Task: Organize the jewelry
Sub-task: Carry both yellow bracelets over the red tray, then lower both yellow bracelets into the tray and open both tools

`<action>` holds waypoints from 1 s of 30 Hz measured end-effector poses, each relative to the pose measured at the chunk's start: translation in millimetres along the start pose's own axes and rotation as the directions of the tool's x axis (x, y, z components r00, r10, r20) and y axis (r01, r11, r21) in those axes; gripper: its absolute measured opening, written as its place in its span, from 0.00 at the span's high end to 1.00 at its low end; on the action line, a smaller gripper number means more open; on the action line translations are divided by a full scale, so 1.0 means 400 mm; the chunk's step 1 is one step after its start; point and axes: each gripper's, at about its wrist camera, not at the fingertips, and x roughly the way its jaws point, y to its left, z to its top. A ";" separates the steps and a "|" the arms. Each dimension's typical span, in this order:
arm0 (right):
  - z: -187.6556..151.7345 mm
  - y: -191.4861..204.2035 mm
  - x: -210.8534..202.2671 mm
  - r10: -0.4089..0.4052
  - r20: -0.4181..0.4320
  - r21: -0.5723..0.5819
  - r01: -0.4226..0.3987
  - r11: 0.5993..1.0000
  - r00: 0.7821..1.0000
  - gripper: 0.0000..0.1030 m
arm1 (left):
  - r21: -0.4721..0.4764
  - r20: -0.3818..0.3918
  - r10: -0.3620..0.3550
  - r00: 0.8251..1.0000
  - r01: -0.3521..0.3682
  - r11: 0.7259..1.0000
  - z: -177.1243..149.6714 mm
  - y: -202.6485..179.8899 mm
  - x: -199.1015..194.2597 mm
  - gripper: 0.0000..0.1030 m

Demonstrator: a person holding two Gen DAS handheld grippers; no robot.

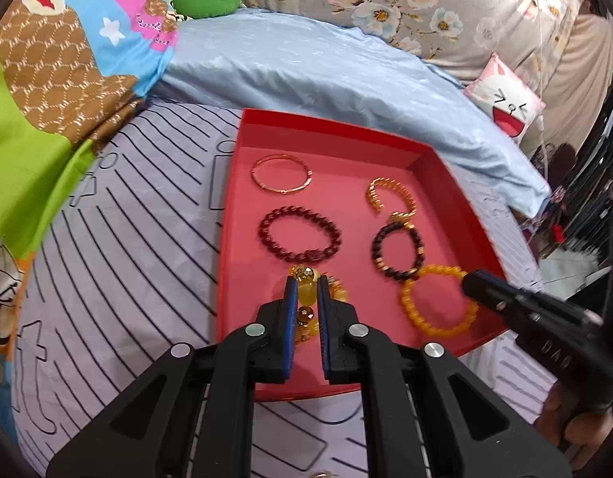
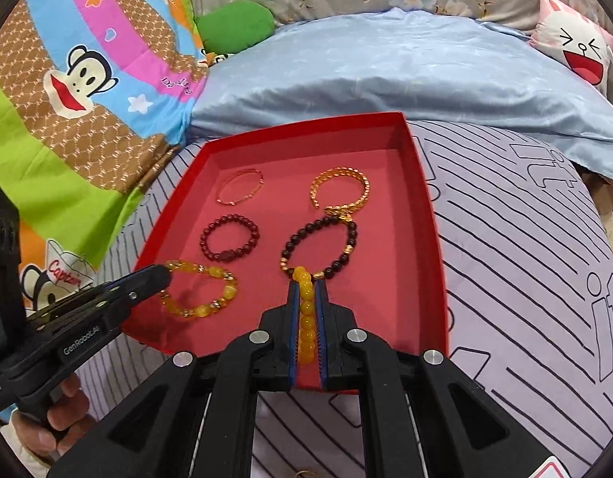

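Jewelry laid out in red tray (image 1: 445, 183) on bed: six bracelets. Left tongs (image 1: 305, 290) clamped on yellow charm bracelet (image 1: 306, 298); right tongs (image 2: 306, 294) clamped on plain yellow bead bracelet (image 2: 306, 310). "GenRobot.AI" printed along left tongs' arm; "Captain" legible on cartoon quilt (image 2: 87, 79); "it" repeated on striped sheet (image 2: 525, 239).

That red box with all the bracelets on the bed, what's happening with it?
A person holds a gripper in each hand over the red box. The left gripper is shut on a chunky yellow bracelet, the right gripper on a plain yellow bead bracelet. Four other bracelets already lie in the box in two columns.
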 end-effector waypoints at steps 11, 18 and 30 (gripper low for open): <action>-0.022 -0.006 0.015 -0.095 0.009 -0.057 0.095 0.994 0.995 0.93 | 0.065 0.035 0.126 0.991 -0.128 0.990 -0.031 -0.002 0.012 0.90; -0.027 -0.014 0.011 -0.110 0.028 -0.051 0.111 0.992 0.994 0.88 | 0.085 0.060 0.150 0.987 -0.155 0.984 -0.037 -0.011 0.005 0.88; -0.028 -0.014 -0.043 -0.095 0.073 -0.034 0.098 0.995 0.993 0.83 | 0.058 0.098 0.145 0.985 -0.151 0.987 -0.030 -0.022 -0.035 0.78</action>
